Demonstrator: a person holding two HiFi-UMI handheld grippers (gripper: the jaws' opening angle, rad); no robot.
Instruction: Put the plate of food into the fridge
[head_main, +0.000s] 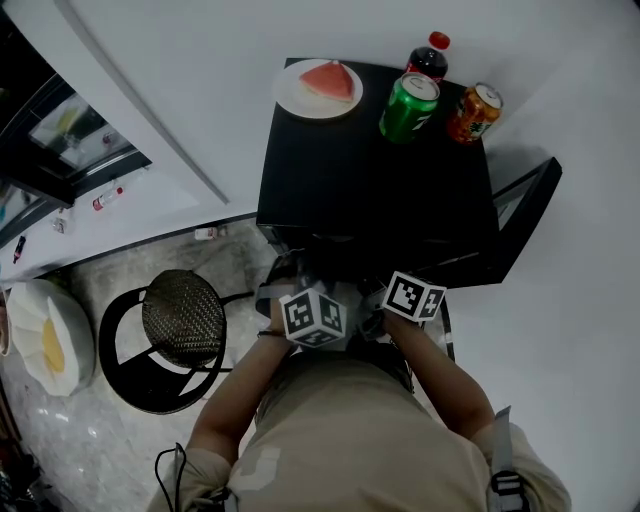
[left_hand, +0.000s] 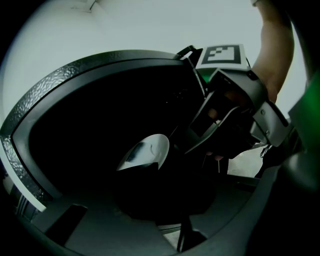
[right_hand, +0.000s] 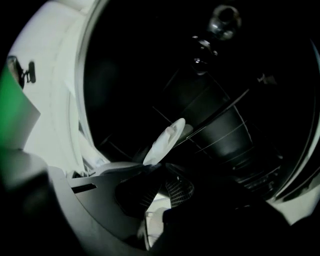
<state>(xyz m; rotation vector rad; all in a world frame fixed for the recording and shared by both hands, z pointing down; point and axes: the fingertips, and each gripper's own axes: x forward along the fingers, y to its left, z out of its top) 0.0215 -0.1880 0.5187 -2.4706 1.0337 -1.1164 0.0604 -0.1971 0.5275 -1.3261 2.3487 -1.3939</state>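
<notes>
Only the head view takes in the room. At the left stands a black stool (head_main: 183, 318) with a mesh seat. Right of it is the black fridge (head_main: 370, 190), seen from above, with its door (head_main: 525, 205) swung open on the right. On the fridge top, at the back left corner, sits a plate with a watermelon slice (head_main: 290, 95). To its right along the back edge stand a green can (head_main: 408, 108), a dark bottle (head_main: 428, 58) with a red cap just behind that can, and an orange can (head_main: 474, 112). Below the fridge front only the two marker cubes (head_main: 315, 318) show side by side; the jaws are out of sight there.

The two gripper views look into the dark fridge and show what the head view does not: a second white plate (left_hand: 145, 150) inside the opening. There is a dark patch on it that I cannot identify.

In the left gripper view, the left gripper (left_hand: 145, 170) has its dark jaws set narrowly over the near edge of that plate, pressing on it as far as the gloom allows. The other gripper reaches in from the right of that view.

In the right gripper view the plate appears edge-on. The right gripper (right_hand: 152, 167) has its jaws pinched nearly together on the plate's lower rim, with thin shelf wires (right_hand: 230, 135) behind.
</notes>
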